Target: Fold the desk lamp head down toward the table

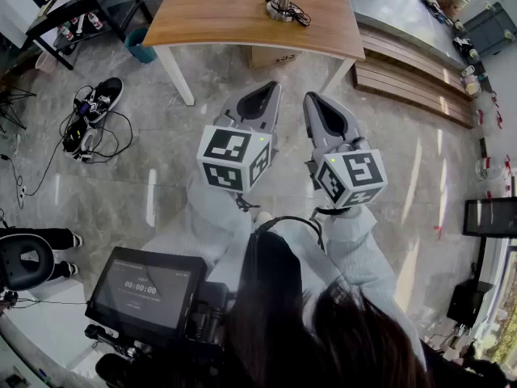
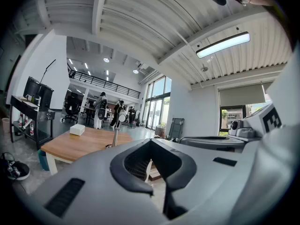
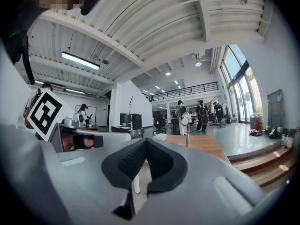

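Note:
The desk lamp (image 1: 284,5) stands on the wooden table (image 1: 226,14) ahead of me; only its metal base, lower stem and coiled black cord show in the head view. In the left gripper view the lamp (image 2: 116,131) stands upright with its white head at the top. In the right gripper view the lamp (image 3: 187,134) also stands upright. My left gripper (image 1: 266,94) and right gripper (image 1: 313,103) are side by side over the floor, short of the table's near edge. Both are shut with nothing between their jaws, as the left gripper (image 2: 151,143) and right gripper (image 3: 146,142) show in their own views.
A small white box (image 2: 77,129) lies on the far part of the table. Black shoes and cables (image 1: 93,120) lie on the floor at left, next to a black shelf (image 1: 73,10). Wooden steps (image 1: 412,83) run at right. People stand far behind the table.

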Demonstrator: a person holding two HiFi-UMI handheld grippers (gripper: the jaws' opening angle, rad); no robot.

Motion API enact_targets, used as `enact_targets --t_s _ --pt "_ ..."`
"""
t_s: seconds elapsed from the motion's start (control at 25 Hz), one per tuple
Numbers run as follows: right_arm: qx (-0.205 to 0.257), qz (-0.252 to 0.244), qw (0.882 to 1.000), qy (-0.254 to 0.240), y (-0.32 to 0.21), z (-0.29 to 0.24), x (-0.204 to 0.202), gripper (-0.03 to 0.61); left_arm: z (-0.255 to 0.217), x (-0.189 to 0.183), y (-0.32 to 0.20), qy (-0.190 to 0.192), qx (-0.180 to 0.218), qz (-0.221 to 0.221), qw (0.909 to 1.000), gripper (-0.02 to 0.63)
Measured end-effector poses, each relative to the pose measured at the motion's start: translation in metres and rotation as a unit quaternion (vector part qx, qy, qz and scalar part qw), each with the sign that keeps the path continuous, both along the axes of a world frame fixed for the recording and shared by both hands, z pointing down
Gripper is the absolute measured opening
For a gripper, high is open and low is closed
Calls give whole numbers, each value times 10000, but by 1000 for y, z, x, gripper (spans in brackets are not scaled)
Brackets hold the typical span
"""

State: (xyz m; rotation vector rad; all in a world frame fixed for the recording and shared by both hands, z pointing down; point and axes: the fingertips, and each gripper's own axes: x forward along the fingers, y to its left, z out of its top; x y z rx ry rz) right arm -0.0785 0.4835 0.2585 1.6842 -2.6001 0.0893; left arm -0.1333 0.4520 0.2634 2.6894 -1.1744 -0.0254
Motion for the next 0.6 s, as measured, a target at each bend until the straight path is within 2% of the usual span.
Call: enact_targets --t_s 0.6 --pt "59 78 9999 -78 -7 3 5 2 10 -2 -9 -49 -106 -84 9999 2"
